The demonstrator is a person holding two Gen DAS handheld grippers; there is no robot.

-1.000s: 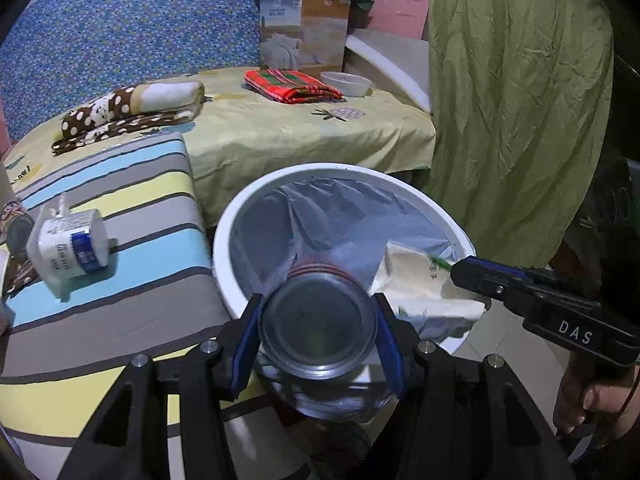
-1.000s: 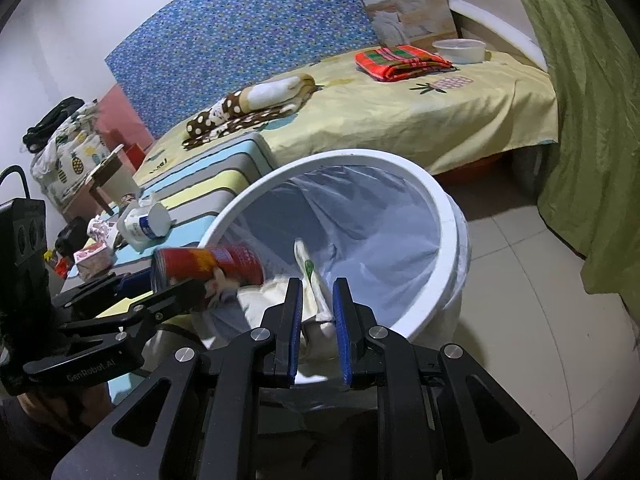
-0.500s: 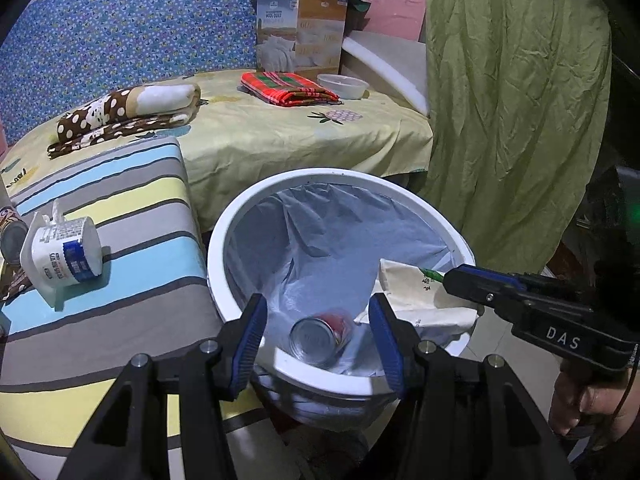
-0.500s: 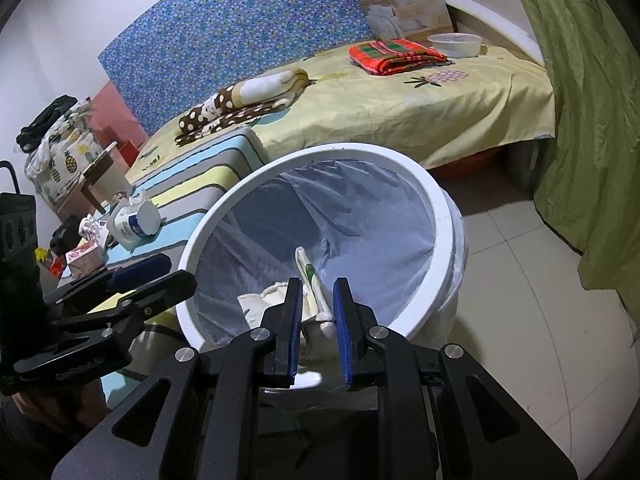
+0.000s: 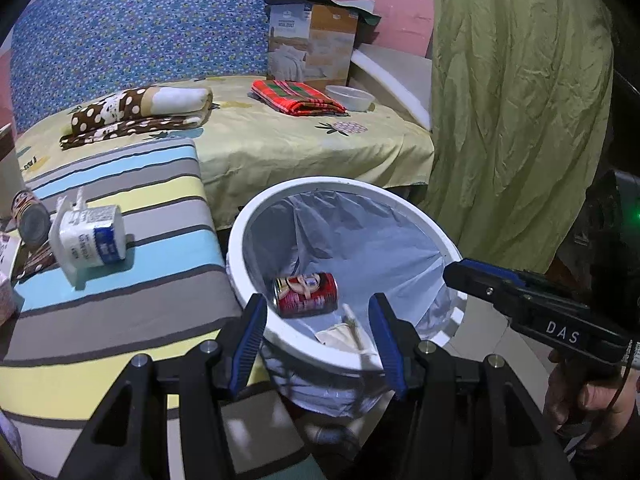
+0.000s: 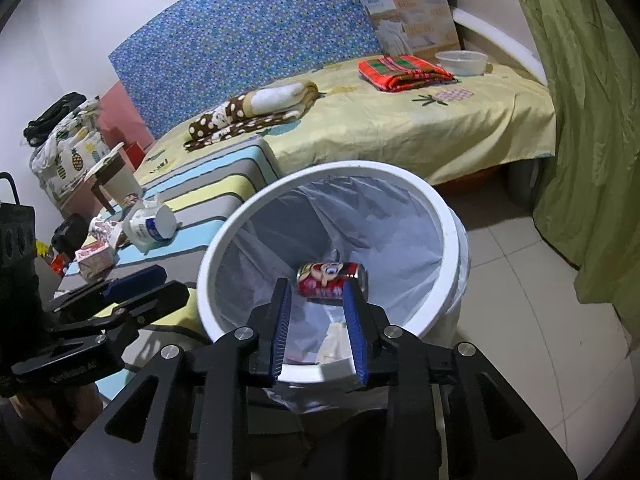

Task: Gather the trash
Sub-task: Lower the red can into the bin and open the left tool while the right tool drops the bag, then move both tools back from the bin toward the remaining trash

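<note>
A white bin [image 5: 340,184] lined with a pale plastic bag stands on the floor beside a striped bench. A red drink can [image 5: 306,289] lies on its side inside the bin, and a cream wrapper [image 5: 340,334] lies below it. My left gripper [image 5: 316,320] hovers open over the near rim with nothing between its fingers. In the right wrist view the same can [image 6: 330,280] and wrapper [image 6: 332,340] lie in the bin. My right gripper [image 6: 316,304] is above the rim, its jaws opening and empty. The left gripper [image 6: 172,282] shows at the bin's left.
On the striped bench [image 5: 120,308] lie a white tub with a blue label [image 5: 90,240], another can [image 5: 30,220] and a small carton [image 6: 96,260]. A bed [image 5: 280,148] with folded cloths and a bowl lies behind. A green curtain [image 5: 520,100] hangs on the right.
The left gripper let go of the red can, which dropped into the bin. The right gripper's jaws spread and the cream wrapper fell from them into the bin.
</note>
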